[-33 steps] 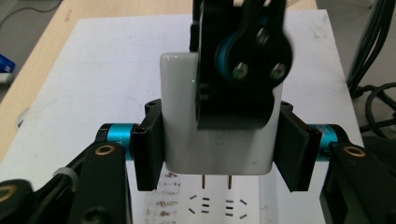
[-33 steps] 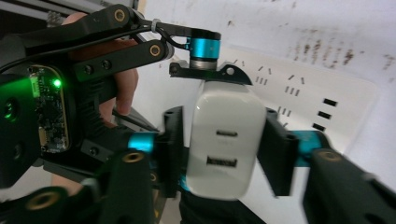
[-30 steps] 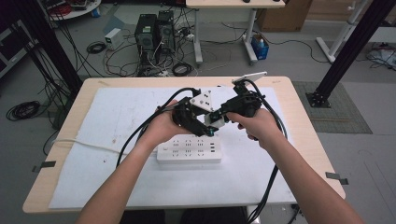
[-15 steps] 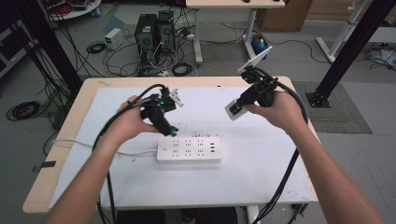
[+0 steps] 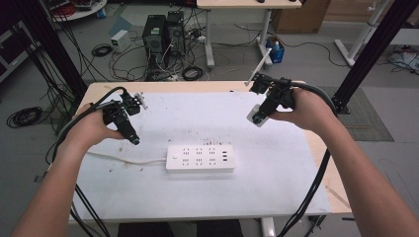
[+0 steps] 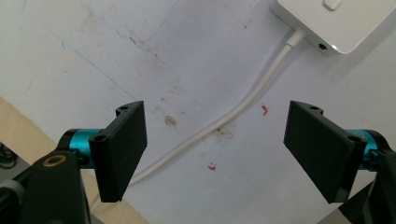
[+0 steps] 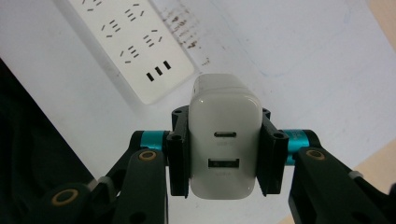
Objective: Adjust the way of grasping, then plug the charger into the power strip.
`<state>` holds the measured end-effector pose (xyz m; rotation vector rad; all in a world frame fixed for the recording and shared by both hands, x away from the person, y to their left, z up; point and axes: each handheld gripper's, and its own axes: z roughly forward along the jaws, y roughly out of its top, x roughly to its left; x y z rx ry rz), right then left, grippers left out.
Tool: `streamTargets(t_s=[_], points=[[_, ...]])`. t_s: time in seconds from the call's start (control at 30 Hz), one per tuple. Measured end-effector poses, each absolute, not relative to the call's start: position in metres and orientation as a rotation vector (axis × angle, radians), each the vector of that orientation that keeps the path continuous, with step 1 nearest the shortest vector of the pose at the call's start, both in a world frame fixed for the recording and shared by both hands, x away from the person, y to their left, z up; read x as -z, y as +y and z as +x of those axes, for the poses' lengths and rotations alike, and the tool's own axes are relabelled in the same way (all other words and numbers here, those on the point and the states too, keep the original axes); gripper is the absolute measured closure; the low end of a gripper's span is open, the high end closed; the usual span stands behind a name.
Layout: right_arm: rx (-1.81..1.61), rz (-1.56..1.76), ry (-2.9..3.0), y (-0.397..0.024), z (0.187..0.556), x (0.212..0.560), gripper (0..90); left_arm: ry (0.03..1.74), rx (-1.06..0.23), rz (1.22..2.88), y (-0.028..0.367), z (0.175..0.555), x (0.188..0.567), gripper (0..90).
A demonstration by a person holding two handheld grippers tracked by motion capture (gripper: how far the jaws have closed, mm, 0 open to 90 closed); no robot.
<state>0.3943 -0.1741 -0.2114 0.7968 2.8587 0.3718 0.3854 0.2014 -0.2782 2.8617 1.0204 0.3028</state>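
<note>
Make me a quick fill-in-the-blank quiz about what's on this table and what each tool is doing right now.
1. The right tool is shut on a white ____.
2. The left tool has its jaws ____, with nothing between them.
3. The power strip lies flat on the table, between the two ____.
4. The cord under the left tool runs into the end of the ____.

Missing words: charger; open; tools; power strip
</note>
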Motion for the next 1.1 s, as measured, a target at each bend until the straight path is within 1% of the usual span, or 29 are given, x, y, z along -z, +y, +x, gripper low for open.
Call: streamTargets(t_s=[0.07,0.17,0.2,0.23,0.33,0.43,0.5,0.6,0.83,1.1], points=[[-0.371,0.742,2.873,-0.169,0.394,0.213,62.3,1.021,-0.304,2.845,0.203,0.383,0.279,21.5],[-0.337,0.601,2.908,-0.15,0.395,0.222,62.3,1.001,-0.308,2.847,0.203,0.378,0.281,21.5],[-0.31,0.514,2.933,-0.134,0.394,0.231,62.3,0.996,-0.306,2.843,0.202,0.377,0.282,21.5],[-0.31,0.514,2.933,-0.134,0.394,0.231,62.3,0.989,-0.298,2.842,0.202,0.375,0.283,21.5],[-0.275,0.353,2.979,-0.102,0.393,0.252,62.3,0.969,-0.296,2.839,0.2,0.372,0.284,21.5],[-0.259,0.317,2.994,-0.096,0.394,0.258,62.3,0.96,-0.303,2.834,0.198,0.37,0.285,21.5],[-0.246,0.242,3.03,-0.077,0.394,0.276,62.3,0.919,-0.3,2.839,0.196,0.366,0.284,21.5],[-0.217,0.168,3.053,-0.064,0.392,0.292,62.3,0.903,-0.297,2.842,0.195,0.365,0.283,21.5],[-0.154,0.094,3.07,-0.045,0.393,0.318,62.3,0.894,-0.294,2.838,0.194,0.364,0.289,21.5],[-0.045,0.024,3.067,-0.041,0.404,0.34,62.3,0.892,-0.277,2.838,0.197,0.366,0.296,21.5]])
